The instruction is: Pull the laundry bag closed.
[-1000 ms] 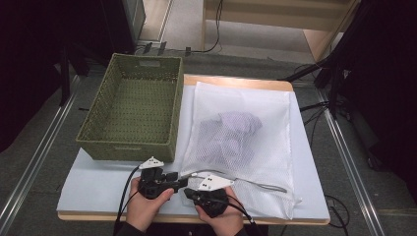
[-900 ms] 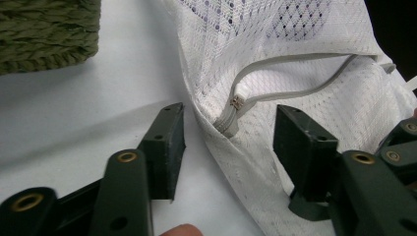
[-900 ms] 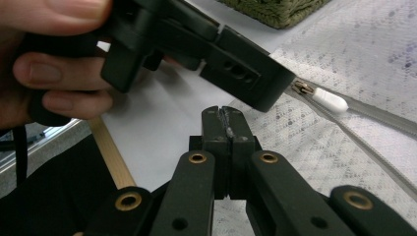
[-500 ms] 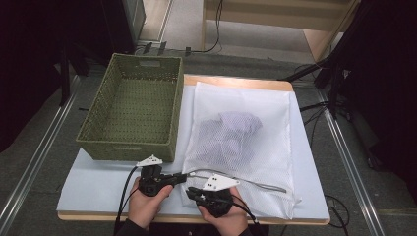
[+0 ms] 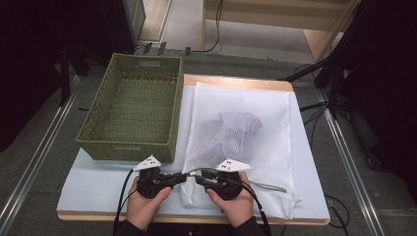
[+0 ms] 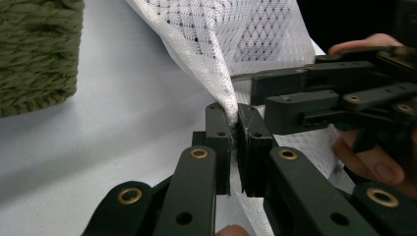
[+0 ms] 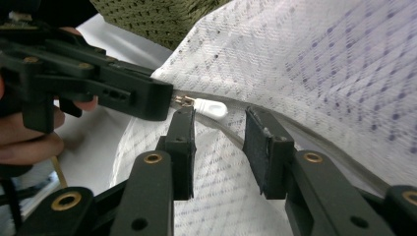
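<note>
One white mesh laundry bag [image 5: 241,142] lies along the bench's right half, clothing inside. Its near-left corner is pinched flat by the left gripper [image 6: 235,142]. The right gripper [image 7: 219,132] has just been opening, its jaws spread around the zipper pull [image 7: 209,107] without pressing. Unzipping seems underway; next, grip that pull. From above, the green basket [image 5: 129,147] stands at the far-left corner.

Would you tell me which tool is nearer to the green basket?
Left. The left tool sits just below the green basket, pinching the mesh bag; the right tool lies farther right, over the bag.
</note>
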`<action>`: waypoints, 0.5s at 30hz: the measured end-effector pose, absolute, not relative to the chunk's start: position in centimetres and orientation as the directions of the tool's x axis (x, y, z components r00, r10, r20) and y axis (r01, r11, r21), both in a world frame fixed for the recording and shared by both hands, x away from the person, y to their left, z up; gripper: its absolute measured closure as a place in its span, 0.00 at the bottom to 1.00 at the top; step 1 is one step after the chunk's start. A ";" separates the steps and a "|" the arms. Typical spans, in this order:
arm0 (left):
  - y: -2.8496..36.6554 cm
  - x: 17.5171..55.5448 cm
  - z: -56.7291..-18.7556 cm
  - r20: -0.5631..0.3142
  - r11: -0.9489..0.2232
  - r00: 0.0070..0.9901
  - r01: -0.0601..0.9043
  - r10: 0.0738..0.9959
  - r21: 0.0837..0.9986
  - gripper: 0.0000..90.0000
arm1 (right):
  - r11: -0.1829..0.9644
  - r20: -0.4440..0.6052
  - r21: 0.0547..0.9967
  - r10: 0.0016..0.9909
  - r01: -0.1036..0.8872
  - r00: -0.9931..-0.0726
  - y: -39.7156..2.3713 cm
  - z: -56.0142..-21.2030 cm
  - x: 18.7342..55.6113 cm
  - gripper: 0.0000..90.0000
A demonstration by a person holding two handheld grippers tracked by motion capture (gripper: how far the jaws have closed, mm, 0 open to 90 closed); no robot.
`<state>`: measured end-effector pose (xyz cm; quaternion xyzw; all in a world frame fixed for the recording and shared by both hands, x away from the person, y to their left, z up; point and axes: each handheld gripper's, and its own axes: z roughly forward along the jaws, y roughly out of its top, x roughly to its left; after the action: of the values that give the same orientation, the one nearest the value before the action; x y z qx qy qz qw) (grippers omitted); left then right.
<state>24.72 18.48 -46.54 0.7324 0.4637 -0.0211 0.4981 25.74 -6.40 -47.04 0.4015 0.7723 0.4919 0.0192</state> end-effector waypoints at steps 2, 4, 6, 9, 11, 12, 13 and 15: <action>18.4 24.7 -46.5 -0.487 -0.080 0.578 0.694 0.654 0.716 0.96 | 0.186 0.382 0.771 0.630 0.609 -0.676 -6.4 -47.3 26.1 0.73; 18.4 24.6 -46.5 -0.481 -0.086 0.587 0.686 0.651 0.722 0.96 | 0.182 0.396 0.765 0.622 0.617 -0.675 -6.5 -47.5 26.5 0.78; 18.5 24.6 -46.4 -0.485 -0.084 0.594 0.683 0.642 0.726 0.96 | 0.177 0.420 0.755 0.609 0.632 -0.673 -6.6 -47.7 27.0 0.82; 18.5 24.6 -46.4 -0.479 -0.090 0.602 0.677 0.639 0.731 0.96 | 0.162 0.462 0.738 0.586 0.655 -0.666 -6.7 -48.0 27.3 0.85; 18.5 24.5 -46.4 -0.480 -0.092 0.615 0.669 0.626 0.737 0.96 | 0.152 0.482 0.736 0.566 0.660 -0.668 -6.7 -48.1 27.4 0.86; 18.5 24.5 -46.4 -0.477 -0.093 0.617 0.667 0.626 0.739 0.96 | 0.149 0.489 0.738 0.555 0.659 -0.673 -6.7 -48.1 27.5 0.85; 18.5 24.5 -46.4 -0.476 -0.094 0.618 0.666 0.625 0.740 0.96 | 0.142 0.501 0.736 0.543 0.661 -0.674 -6.7 -48.1 27.5 0.83; 18.5 24.5 -46.4 -0.472 -0.100 0.622 0.663 0.625 0.742 0.96 | 0.147 0.508 0.730 0.537 0.668 -0.674 -6.6 -48.1 27.6 0.77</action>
<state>24.50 18.47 -46.39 0.7413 0.4344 -0.0190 0.5113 27.56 -6.58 -48.12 0.3990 0.7545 0.5172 -0.0633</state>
